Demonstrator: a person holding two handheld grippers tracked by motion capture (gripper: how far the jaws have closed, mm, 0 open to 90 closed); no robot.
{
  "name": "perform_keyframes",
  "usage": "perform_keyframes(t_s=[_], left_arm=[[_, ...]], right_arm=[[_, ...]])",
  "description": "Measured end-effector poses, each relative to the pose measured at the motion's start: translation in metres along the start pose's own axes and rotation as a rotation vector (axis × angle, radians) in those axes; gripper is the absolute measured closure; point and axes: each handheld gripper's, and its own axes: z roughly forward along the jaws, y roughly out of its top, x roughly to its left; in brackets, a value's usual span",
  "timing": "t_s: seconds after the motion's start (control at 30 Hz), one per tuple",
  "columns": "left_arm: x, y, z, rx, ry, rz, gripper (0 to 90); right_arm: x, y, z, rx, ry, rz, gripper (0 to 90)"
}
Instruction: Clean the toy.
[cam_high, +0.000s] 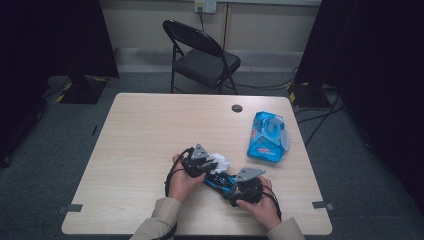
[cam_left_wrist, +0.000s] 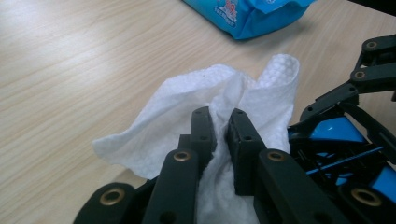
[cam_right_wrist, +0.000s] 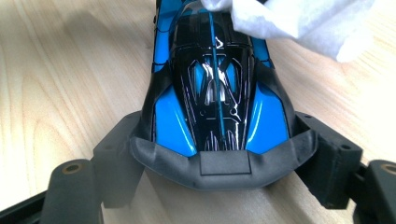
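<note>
Close to the desk's near edge, the right gripper (cam_high: 239, 186) has its jaws clamped on the flanks of a blue and black toy car (cam_right_wrist: 219, 93) at one end, by its dark bumper, pinning it to the wood. Just beyond, the left gripper (cam_left_wrist: 219, 128) has its jaws pinched narrow on a crumpled white wipe (cam_left_wrist: 205, 107), which lies over the car's far end. From where I stand, this looks like cleaning the car's shell. The pinch takes only a fold of the wipe, so a hard rub might pull it free; pressing sideways could also twist the car out of the right jaws. Farther off, toward the desk's right edge, lies a blue wipe pack (cam_high: 268, 136), lid flap open, well clear of both hands. A dark round grommet (cam_high: 237, 108) sits near the far edge, and a folding chair (cam_high: 200, 52) stands behind the desk (cam_high: 145, 130).
</note>
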Motion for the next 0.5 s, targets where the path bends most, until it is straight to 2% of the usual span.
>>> perform_keyframes(t_s=[0.27,0.33,0.43,0.5], left_arm=[[0.007,-0.004,-0.007,-0.008,0.031,-0.021,82.3],[0.009,-0.006,-0.009,-0.012,0.026,-0.032,82.3],[0.012,-0.007,-0.012,0.005,0.035,-0.028,82.3],[0.015,-0.009,-0.013,0.007,0.033,-0.055,82.1]], right_arm=[[0.000,0.000,0.000,0.000,0.000,0.001,24.7],[0.000,0.000,0.000,0.000,0.000,0.001,24.7],[0.000,0.000,0.000,0.000,0.000,0.001,24.7],[0.000,0.000,0.000,0.000,0.000,0.001,24.7]])
